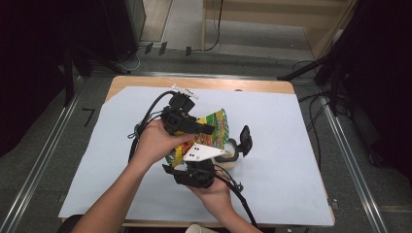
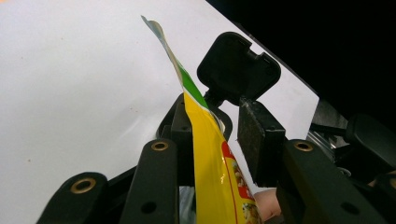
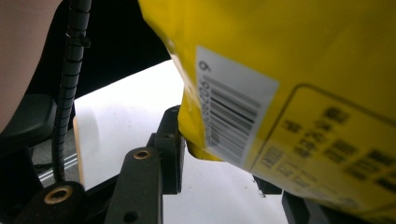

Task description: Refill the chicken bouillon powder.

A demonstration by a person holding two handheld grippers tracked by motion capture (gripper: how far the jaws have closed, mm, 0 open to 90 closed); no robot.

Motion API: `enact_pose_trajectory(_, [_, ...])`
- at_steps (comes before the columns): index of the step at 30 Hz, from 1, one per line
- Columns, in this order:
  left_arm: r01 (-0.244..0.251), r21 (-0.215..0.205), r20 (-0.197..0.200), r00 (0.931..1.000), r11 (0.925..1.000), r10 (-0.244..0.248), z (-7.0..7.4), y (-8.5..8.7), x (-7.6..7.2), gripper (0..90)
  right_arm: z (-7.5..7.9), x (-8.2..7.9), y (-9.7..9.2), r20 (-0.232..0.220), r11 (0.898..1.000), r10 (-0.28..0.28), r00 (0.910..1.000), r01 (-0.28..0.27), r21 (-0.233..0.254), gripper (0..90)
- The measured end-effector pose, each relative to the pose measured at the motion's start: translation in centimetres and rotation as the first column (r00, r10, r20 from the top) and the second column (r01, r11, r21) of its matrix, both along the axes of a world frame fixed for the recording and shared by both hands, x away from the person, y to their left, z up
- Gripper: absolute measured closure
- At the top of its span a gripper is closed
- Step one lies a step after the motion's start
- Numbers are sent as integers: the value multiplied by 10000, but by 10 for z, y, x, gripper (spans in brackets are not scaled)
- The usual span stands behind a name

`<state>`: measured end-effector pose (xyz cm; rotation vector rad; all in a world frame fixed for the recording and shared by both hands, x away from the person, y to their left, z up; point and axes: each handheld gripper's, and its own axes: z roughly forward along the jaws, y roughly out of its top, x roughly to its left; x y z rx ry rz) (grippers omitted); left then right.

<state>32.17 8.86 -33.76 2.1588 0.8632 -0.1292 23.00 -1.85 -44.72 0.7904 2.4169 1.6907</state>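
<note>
- Your left gripper (image 2: 219, 140): the yellow packet (image 2: 215, 172) runs edge-on between the jaws. The left pad (image 2: 183, 140) lies against it; the right pad (image 2: 259, 140) stands off w/ a visible gap. So jaws part spread, not pinching.
- Your right gripper (image 3: 219, 177): the packet's back side w/ barcode label (image 3: 229, 116) hangs across the jaws. The left pad (image 3: 170, 154) sits right at the packet's lower corner; the far jaw is mostly hidden behind the packet. Can't tell if it's clamping.
- High view: left gripper (image 1: 206, 128) points right, over the packet's (image 1: 218, 127) upper part; right gripper (image 1: 201, 162) comes from below, its grey plate lying over the packet's lower half.
- Packet is yellow/green w/ red print, held up over the middle of the sheet, between both grippers.
- Just right of the packet: a small white container (image 1: 229, 154) w/ a black flip lid (image 1: 245, 138) standing open. In left gripper view the lid (image 2: 238, 67) shows just past the jaw tips.
- Your left hand (image 1: 155, 141) wraps the left gripper body; right hand (image 1: 214, 191) is under the right one, cables trailing.
- All over a pale sheet (image 1: 291, 145) covering the wooden table (image 1: 204, 83).
</note>
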Motion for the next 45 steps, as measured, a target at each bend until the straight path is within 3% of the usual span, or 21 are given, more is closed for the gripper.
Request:
enact_pose_trajectory(9, [39, 73, 3, 10000, 10000, -39, -2, -2, -1, 705, -1, -2, 2, 175, 9998, -38, 9998, 42, -217, 569])
enact_pose_trajectory(13, [58, 39, 13, 10000, 10000, -58, -1, -2, -1, 704, -1, -3, 2, 263, 9994, -71, 9996, 80, -334, 619])
enact_pose_trajectory(19, [16, -227, -106, 9999, 9997, -19, 3, -1, 0, 679, 3, -3, 1, 106, 10000, -91, 9999, 91, 7, 622])
enact_pose_trajectory(23, [40, -176, -148, 9999, 9998, -43, 4, -2, 2, 685, 5, -2, -1, -96, 9997, -93, 9999, 95, 234, 622])
enact_pose_trajectory(32, [25, -89, -146, 9999, 10000, -26, 1, -2, 3, 698, 3, -1, -1, 42, 9999, -119, 9999, 119, -90, 621])
enact_pose_trajectory(45, [2, -81, -94, 10000, 10000, -3, 1, -3, 3, 699, 3, -1, 0, 91, 9997, -169, 9998, 170, -150, 620])
